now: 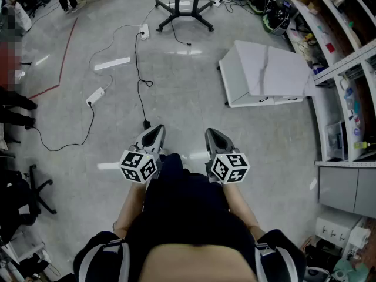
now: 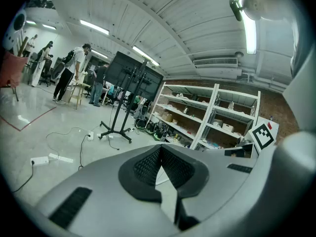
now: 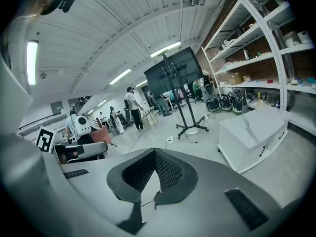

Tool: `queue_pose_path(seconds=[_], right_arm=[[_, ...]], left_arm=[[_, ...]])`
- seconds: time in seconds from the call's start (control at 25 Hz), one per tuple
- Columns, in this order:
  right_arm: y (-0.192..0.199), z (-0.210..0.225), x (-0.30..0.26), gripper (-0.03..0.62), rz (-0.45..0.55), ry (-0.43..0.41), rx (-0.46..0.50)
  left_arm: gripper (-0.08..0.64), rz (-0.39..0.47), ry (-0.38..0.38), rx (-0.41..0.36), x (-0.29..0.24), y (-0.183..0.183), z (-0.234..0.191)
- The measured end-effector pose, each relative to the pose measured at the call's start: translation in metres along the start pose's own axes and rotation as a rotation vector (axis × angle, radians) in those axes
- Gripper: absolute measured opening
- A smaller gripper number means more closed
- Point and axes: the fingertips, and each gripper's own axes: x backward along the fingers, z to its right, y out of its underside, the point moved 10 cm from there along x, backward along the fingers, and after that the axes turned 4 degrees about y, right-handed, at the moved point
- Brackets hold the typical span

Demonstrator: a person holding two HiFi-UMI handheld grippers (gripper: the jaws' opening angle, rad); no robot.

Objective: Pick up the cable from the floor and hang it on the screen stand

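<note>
Shut tight and empty on both sides: left gripper (image 1: 154, 130) and right gripper (image 1: 213, 134), pads pressed tip to tip in each gripper view, with only floor showing through the notch behind the tips. Both are carried low at 6 o'clock, close to the body.

Lying on the floor from 11 o'clock down to just ahead of the left gripper: the black cable (image 1: 139, 75), loose plug end nearest, far end apparently reaching a white power strip (image 1: 143, 32). At 12 o'clock, well beyond: the screen stand (image 1: 183, 7).

Likely trouble from here:
- Reaching down with closed jaws would only nudge the plug across the smooth floor; need to open first.
- Thin, round cable could slip out of a shallow pinch or be missed altogether.
- Lifting hard could drag the strip along, or pull the far end free.
- Easy to confuse with the thinner lead around a second strip (image 1: 95, 96) at 9 o'clock.
- Trailing slack could snag the stand's feet, or slide off once hung.
</note>
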Motion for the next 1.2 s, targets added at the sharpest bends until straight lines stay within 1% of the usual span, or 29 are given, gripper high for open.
queue_pose_path(seconds=[0.12, 0.24, 0.36, 0.44, 0.52, 0.6, 0.68, 0.8, 0.92, 1.04, 1.2], right_arm=[[0.002, 0.014, 0.016, 0.023, 0.012, 0.019, -0.03], [0.001, 0.029, 0.03, 0.023, 0.026, 0.025, -0.037], [-0.006, 0.035, 0.034, 0.025, 0.067, 0.013, -0.057], [-0.011, 0.037, 0.028, 0.026, 0.084, -0.007, -0.057], [-0.015, 0.04, 0.021, 0.026, 0.078, -0.017, -0.036], [-0.018, 0.044, 0.012, 0.026, 0.049, -0.013, -0.011], [-0.02, 0.052, 0.002, 0.026, 0.034, -0.008, -0.018], [-0.032, 0.068, -0.017, 0.026, 0.049, 0.006, -0.049], [-0.056, 0.088, -0.051, 0.026, 0.05, 0.028, -0.059], [-0.091, 0.108, -0.092, 0.026, 0.052, 0.036, -0.074], [-0.141, 0.128, -0.146, 0.026, 0.056, 0.052, -0.075]], left_arm=[[0.008, -0.018, 0.015, -0.007, -0.004, 0.006, 0.016], [0.008, -0.031, 0.015, -0.026, -0.012, 0.008, 0.034], [0.008, -0.034, 0.015, -0.047, -0.015, 0.005, 0.044], [0.008, -0.032, 0.014, -0.049, -0.018, 0.004, 0.044], [0.008, -0.031, 0.018, -0.042, -0.025, 0.004, 0.043], [0.008, -0.036, 0.025, -0.04, -0.035, 0.003, 0.04], [0.008, -0.05, 0.038, -0.047, -0.05, 0.0, 0.036], [0.008, -0.066, 0.064, -0.061, -0.083, -0.011, 0.022], [0.008, -0.066, 0.077, -0.062, -0.13, -0.034, 0.001], [0.008, -0.059, 0.092, -0.069, -0.186, -0.067, -0.021], [0.008, -0.079, 0.117, -0.077, -0.256, -0.109, -0.05]])
